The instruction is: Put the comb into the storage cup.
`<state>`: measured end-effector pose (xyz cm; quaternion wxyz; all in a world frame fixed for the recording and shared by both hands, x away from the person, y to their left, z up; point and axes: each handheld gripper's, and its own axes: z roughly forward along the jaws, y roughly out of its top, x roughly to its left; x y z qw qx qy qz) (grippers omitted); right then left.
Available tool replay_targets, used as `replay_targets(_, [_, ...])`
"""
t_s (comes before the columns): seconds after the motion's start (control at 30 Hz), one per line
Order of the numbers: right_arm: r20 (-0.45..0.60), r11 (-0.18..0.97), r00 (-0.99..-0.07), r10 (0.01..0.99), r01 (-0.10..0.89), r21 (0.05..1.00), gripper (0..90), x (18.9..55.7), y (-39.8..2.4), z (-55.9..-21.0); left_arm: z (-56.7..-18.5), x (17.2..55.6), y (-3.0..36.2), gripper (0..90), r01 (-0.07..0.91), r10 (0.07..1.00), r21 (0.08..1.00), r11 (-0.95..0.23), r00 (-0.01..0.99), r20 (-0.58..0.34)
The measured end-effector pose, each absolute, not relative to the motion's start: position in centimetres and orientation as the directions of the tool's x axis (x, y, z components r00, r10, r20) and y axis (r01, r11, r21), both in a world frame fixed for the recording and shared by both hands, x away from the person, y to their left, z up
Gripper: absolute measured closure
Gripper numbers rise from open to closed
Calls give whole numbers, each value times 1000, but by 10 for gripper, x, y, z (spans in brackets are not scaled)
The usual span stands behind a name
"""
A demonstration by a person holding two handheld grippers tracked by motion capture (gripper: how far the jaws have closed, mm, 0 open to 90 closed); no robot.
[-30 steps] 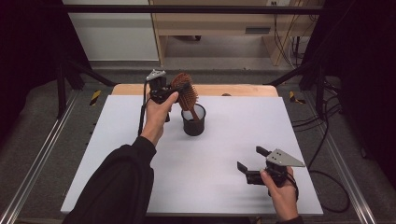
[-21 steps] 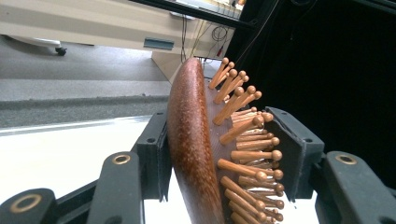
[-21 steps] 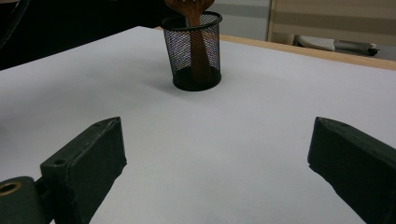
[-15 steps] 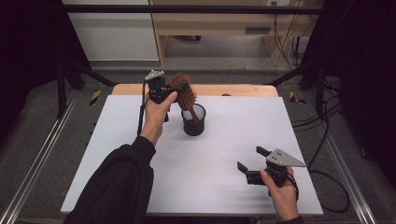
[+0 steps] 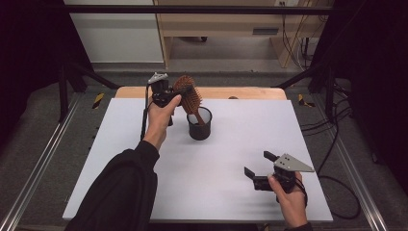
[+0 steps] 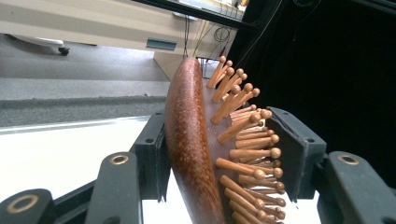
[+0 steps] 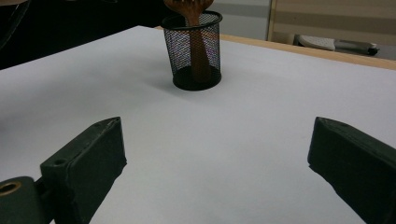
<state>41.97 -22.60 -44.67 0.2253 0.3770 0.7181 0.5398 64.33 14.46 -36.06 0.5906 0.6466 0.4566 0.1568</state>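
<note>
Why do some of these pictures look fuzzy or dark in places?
Left gripper view: the brush is sharp, the floor behind soft, the right side black. Right gripper view: the near jaws blur, the cup is clearer. High view: an evenly lit table with dark edges.

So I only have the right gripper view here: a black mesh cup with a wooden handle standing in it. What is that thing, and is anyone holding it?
Observer: It's a wooden hairbrush, handle down in the mesh cup. The left tool is shut on its head.
Operator: How exactly do the jaws sit on it?
Observer: In the left gripper view one jaw presses the smooth back, the other the bristle side.
Operator: And where is the cup on the table?
Observer: In the high view it stands toward the far edge of the white table, left of centre. The right tool sits open near the front right, apart from it.
</note>
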Motion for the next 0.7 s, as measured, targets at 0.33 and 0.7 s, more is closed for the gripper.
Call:
replay_targets(0.33, [84,136,-620,780,300,944,43,420,-225,-447,-361,643,143,438,395,779,912,107,536,-324])
replay_targets(0.7, [84,138,-621,779,300,944,43,420,-225,-447,-361,643,140,440,381,768,918,111,553,-322])
